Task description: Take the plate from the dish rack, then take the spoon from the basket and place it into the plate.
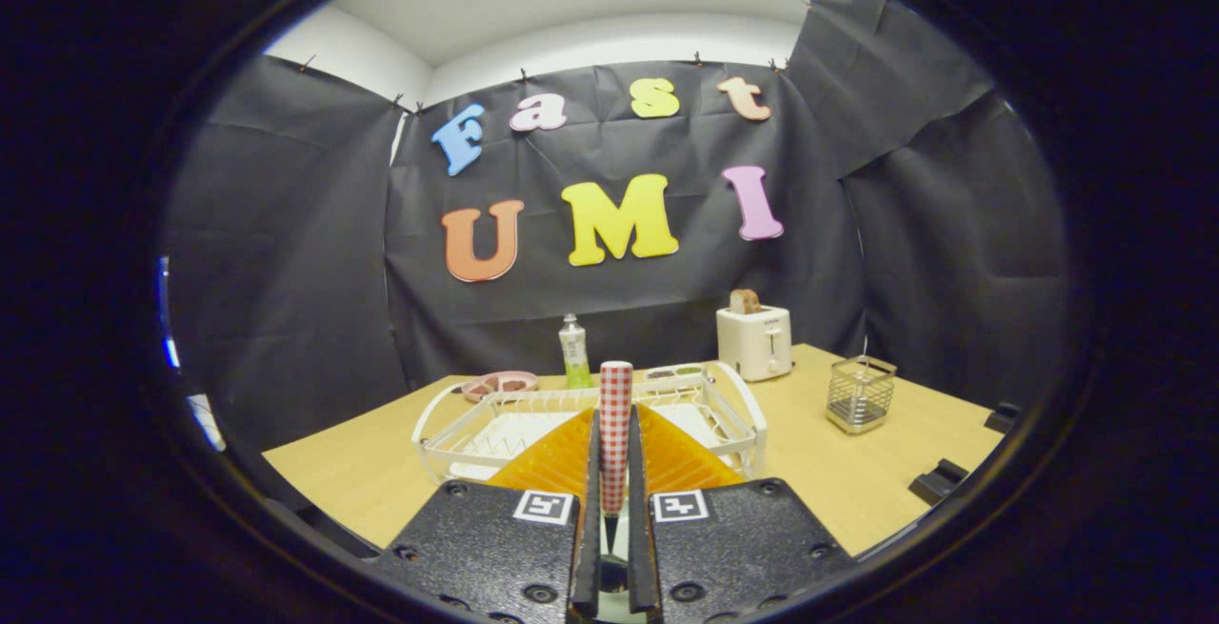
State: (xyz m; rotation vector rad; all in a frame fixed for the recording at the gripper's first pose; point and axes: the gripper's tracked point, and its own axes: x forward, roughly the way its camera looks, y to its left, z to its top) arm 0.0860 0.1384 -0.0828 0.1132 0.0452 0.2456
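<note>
A red-and-white checked plate point(615, 391) stands on edge, upright, pinched between my two orange fingers point(557, 460). My gripper point(615, 443) is shut on it, and the plate's top sticks out beyond the fingertips. The white wire dish rack point(457, 433) lies just ahead of and below the fingers on the wooden table point(838, 481). The small wire-mesh basket point(860, 395) stands beyond the fingers to the right of the rack. A thin handle point(866, 348) pokes up from it; I cannot tell whether it is the spoon.
A white toaster point(754, 343) holding a slice of bread stands behind the rack's right end. A green bottle point(573, 352) and a pink dish point(500, 384) sit behind the rack. Two black clamps point(938, 481) grip the table's right edge.
</note>
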